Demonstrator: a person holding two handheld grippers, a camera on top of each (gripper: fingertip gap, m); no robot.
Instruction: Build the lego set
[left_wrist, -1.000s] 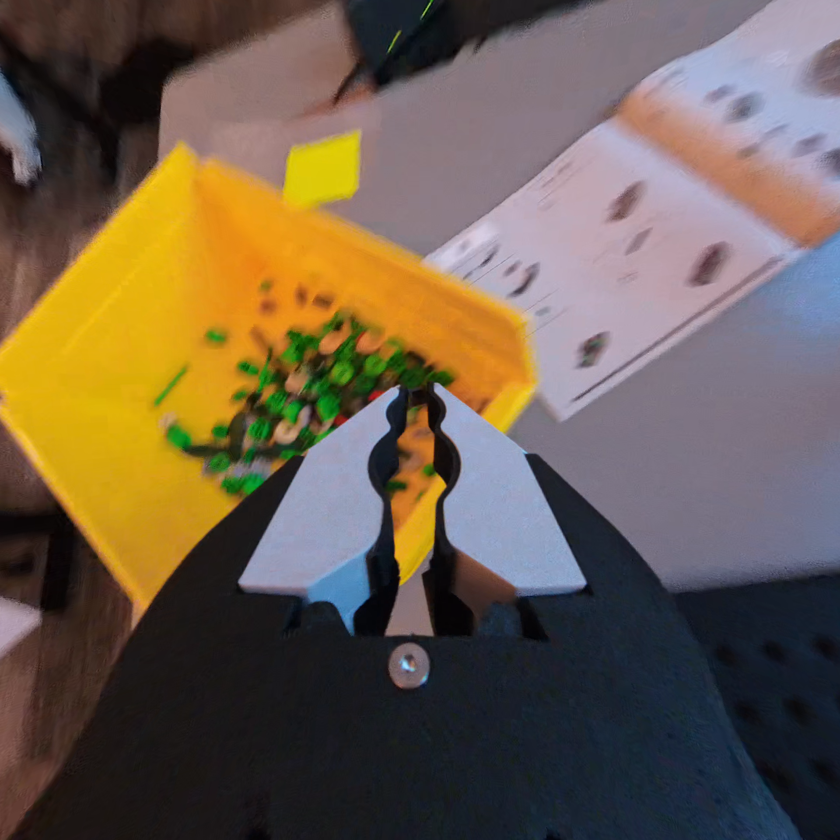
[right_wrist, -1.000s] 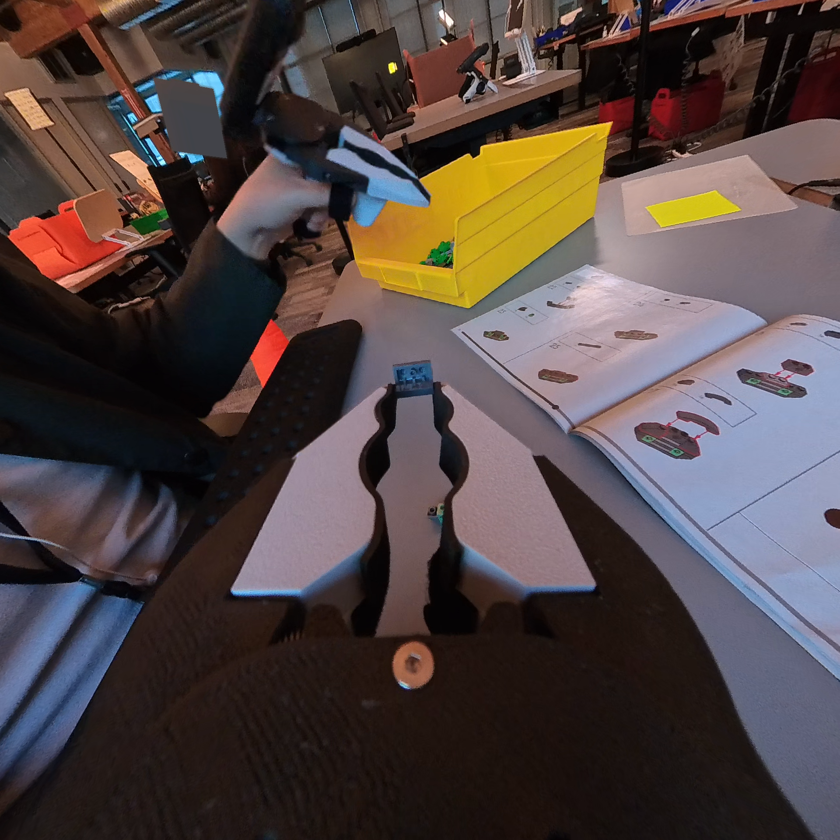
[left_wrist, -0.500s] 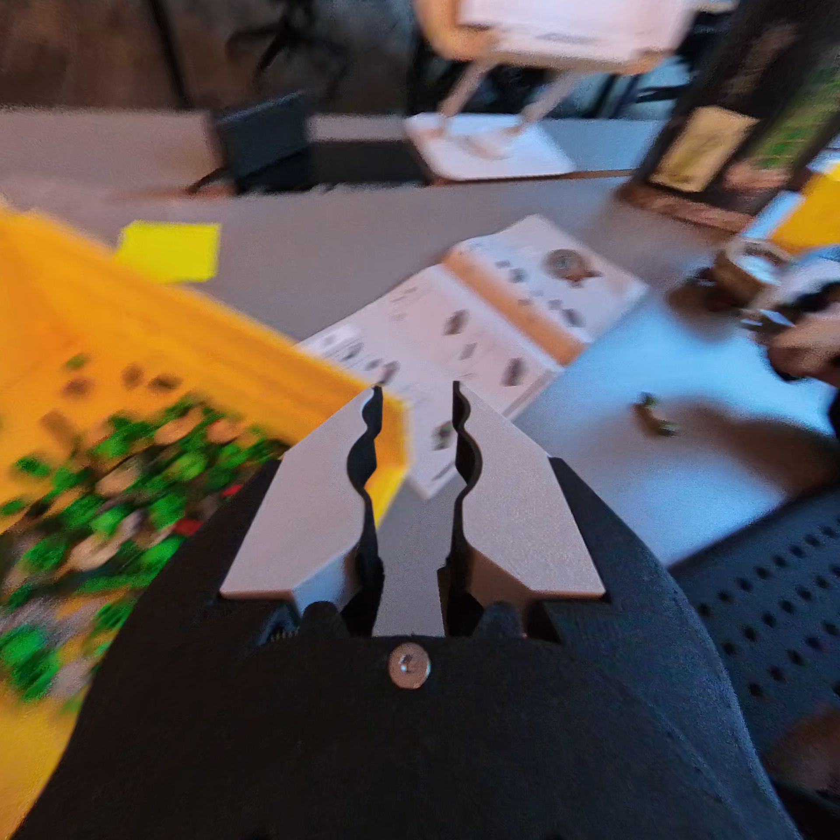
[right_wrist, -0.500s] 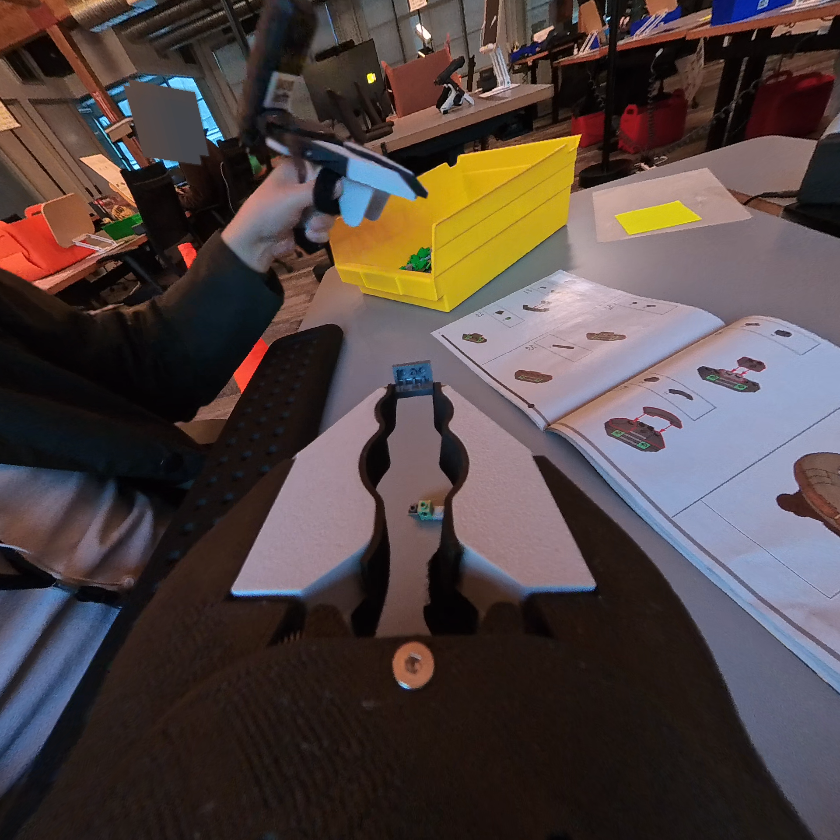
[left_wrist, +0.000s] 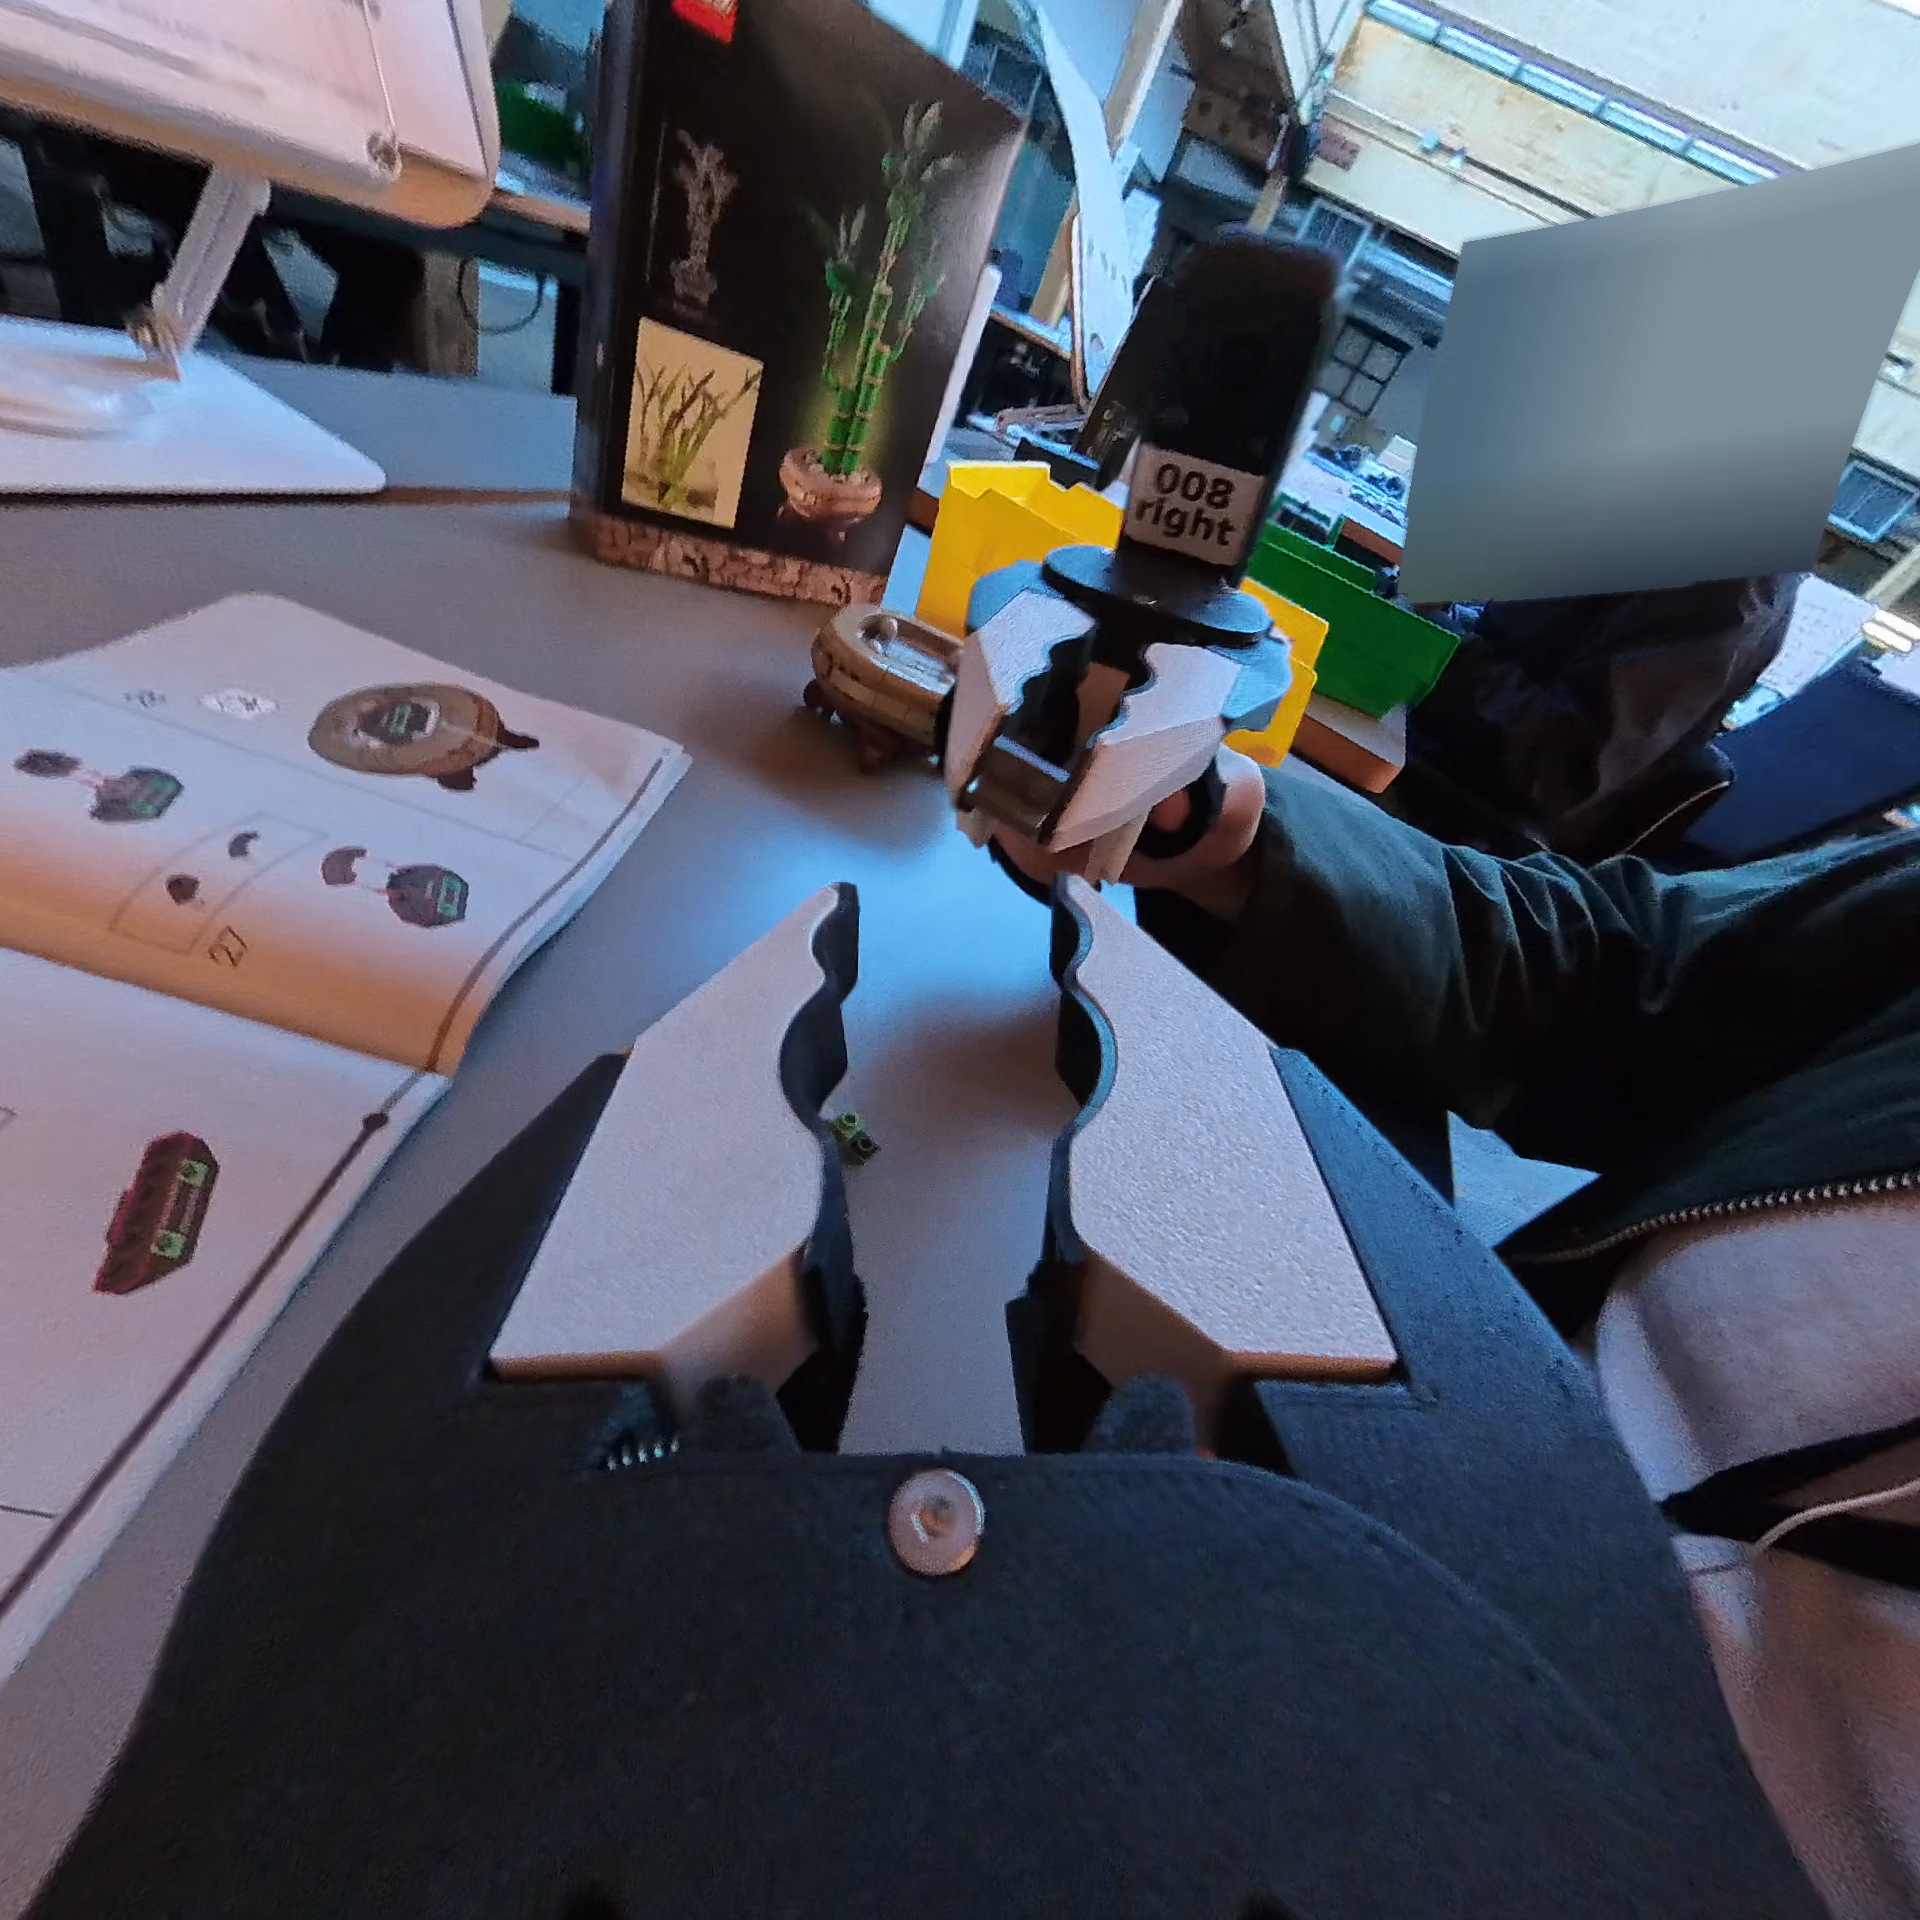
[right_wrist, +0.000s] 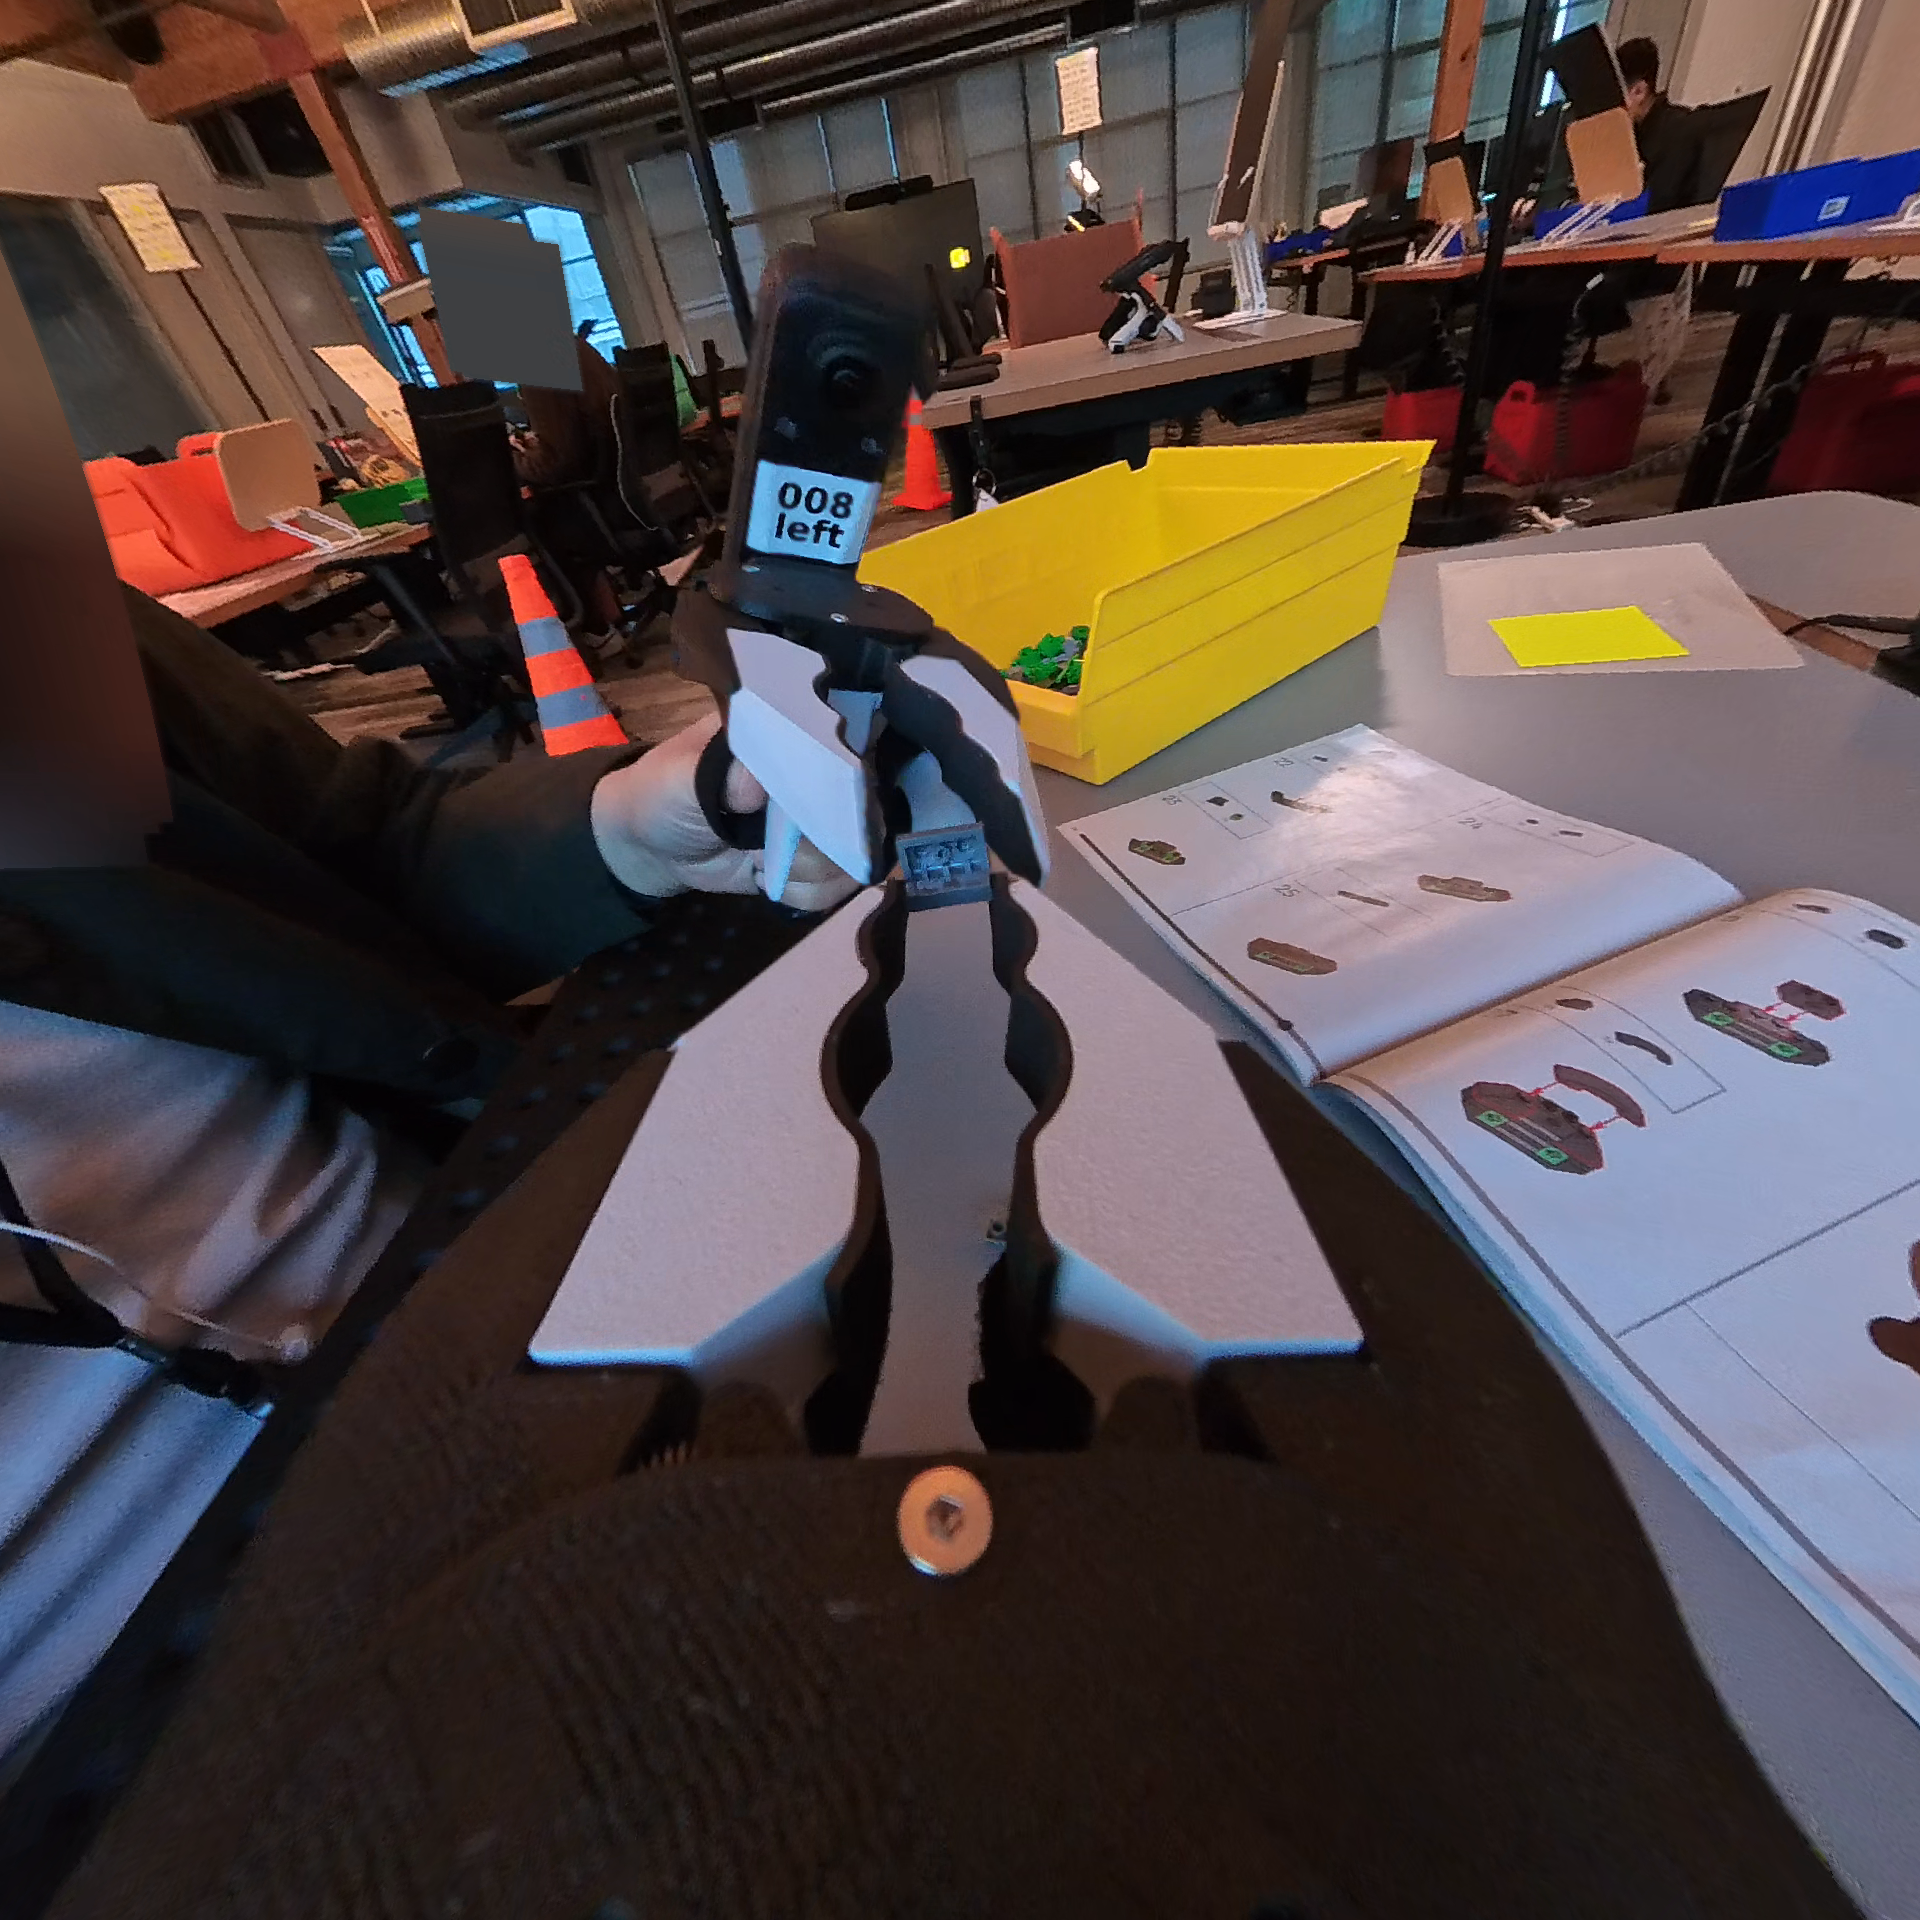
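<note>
Grey studded brick pinched in right gripper fingers; left gripper fingers apart, empty.

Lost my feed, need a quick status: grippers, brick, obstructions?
Left gripper open, empty. Right gripper shut on grey brick. Small green piece loose on table. Nothing between the grippers.

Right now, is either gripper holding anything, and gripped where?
The right gripper pinches a small grey brick at its fingertips, by the brick's two opposite sides. The left gripper is open and holds nothing.
</note>
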